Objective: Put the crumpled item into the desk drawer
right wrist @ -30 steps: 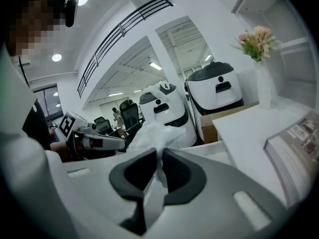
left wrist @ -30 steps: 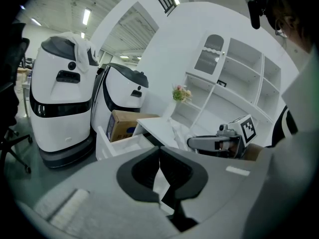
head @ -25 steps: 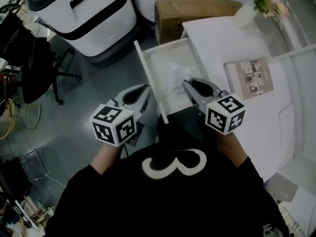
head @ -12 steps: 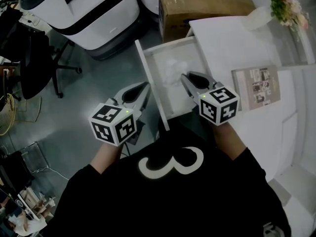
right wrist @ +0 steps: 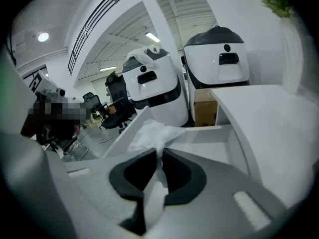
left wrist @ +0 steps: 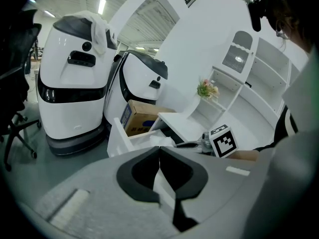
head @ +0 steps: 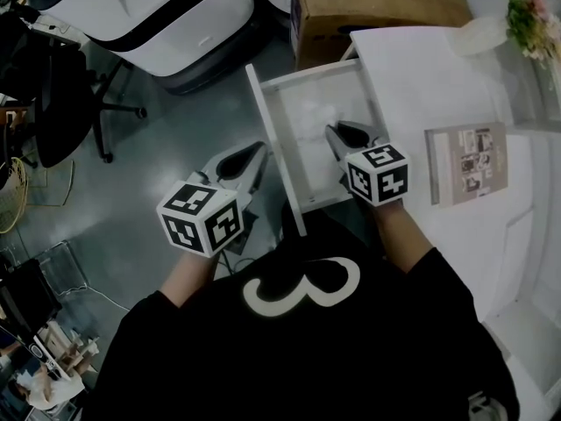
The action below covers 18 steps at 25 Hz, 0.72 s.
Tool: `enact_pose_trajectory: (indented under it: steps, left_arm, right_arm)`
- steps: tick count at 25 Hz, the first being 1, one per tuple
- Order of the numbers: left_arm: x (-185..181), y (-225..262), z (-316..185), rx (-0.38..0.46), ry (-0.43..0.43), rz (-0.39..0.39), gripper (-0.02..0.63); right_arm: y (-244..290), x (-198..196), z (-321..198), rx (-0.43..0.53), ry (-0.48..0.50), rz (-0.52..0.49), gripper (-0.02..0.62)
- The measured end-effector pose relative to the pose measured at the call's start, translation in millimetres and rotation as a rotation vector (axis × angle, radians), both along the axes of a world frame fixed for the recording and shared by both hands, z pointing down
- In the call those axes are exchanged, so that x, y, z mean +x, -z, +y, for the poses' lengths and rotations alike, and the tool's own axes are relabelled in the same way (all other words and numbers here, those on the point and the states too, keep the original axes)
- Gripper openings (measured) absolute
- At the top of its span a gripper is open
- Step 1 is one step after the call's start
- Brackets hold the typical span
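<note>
Nearest, the left claw (head: 252, 158) hangs closed and empty just outside the drawer (head: 275, 147), while over the drawer the right claw (head: 333, 132) seems pinched on the crumpled item (head: 313, 117) lying inside it.

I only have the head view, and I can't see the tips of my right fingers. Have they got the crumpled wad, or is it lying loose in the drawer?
Observer: They have it. In the right gripper view the right gripper is shut on the crumpled wad. It pinches the near edge, and the rest bunches out past the tips.
Operator: Is the wad inside the drawer?
Observer: Yes. That view shows drawer walls on both sides of it, with the wad nearer the left one. I can't tell whether it touches the bottom.
Operator: And my left side?
Observer: The left gripper view shows the left gripper shut, with nothing between its fingers.
</note>
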<state>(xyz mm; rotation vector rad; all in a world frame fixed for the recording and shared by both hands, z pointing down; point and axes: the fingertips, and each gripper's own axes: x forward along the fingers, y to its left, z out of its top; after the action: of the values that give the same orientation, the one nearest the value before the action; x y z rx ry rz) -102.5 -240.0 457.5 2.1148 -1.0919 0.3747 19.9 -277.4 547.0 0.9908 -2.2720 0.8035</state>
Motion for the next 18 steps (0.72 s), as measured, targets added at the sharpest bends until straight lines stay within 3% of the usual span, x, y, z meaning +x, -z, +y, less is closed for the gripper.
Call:
enact_pose_trajectory:
  steps: [18]
  left_arm:
    - [-11, -21, -18, -0.038, 0.026, -0.016, 0.011]
  right_arm:
    - [-106, 3, -9, -0.175, 0.062, 0.127, 0.043]
